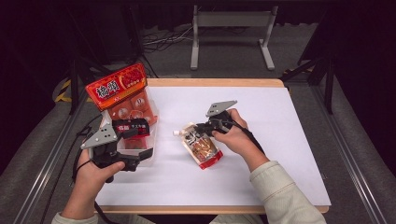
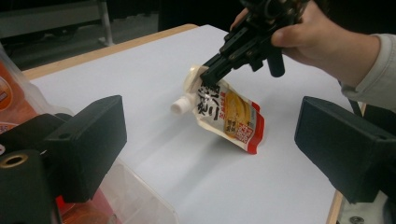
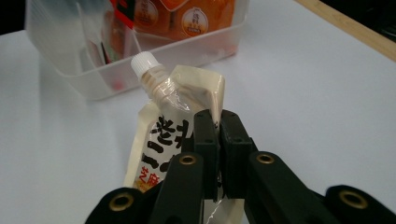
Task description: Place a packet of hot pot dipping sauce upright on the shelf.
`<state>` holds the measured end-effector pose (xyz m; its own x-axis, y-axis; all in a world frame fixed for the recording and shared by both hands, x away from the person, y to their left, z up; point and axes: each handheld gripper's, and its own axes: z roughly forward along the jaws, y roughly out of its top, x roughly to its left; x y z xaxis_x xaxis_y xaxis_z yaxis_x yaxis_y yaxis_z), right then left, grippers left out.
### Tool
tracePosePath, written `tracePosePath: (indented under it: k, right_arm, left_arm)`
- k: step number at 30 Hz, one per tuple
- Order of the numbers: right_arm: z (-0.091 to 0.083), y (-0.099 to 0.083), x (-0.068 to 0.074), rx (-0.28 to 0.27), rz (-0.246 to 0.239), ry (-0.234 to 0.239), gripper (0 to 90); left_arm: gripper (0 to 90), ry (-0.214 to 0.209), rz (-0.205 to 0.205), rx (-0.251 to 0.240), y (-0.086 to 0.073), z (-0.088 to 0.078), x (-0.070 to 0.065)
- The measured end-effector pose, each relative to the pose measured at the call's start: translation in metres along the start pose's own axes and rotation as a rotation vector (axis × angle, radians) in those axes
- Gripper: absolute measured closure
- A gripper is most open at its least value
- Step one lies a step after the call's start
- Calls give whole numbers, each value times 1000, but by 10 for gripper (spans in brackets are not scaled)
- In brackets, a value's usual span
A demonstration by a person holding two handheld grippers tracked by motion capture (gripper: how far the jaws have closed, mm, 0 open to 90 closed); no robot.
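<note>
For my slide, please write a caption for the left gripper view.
Right gripper shut on the top edge of a spouted pouch, tilting it up off the white table.

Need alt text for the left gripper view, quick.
The right gripper is shut on the top edge of a spouted pouch, tilting it up off the white table. The left gripper's open jaws frame the foreground.

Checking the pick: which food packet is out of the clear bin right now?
The cream spouted pouch with the red bottom, pinched near its top by the right tongs. The orange and red packets stand in the clear bin.
</note>
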<state>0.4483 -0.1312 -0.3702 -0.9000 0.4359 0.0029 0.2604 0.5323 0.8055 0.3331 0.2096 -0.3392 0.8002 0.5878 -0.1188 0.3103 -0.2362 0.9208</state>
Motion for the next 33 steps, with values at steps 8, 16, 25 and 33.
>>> tracePosePath:
  k: [8, 16, 25, 33]
  right_arm:
    - [-24, 10, 16, -91, -28, 31, 879]
    - [-34, 29, 35, -178, -80, 67, 881]
    - [-47, 51, 57, -270, -95, 164, 882]
    - [-49, 62, 73, -346, -119, 234, 883]
  left_arm:
    - [100, -8, -4, 9, -2, 5, 0]
    - [98, -16, -7, 27, -5, 11, 2]
    - [91, -91, -6, 30, -12, 26, 0]
    - [142, -181, 11, -10, -18, 46, -6]
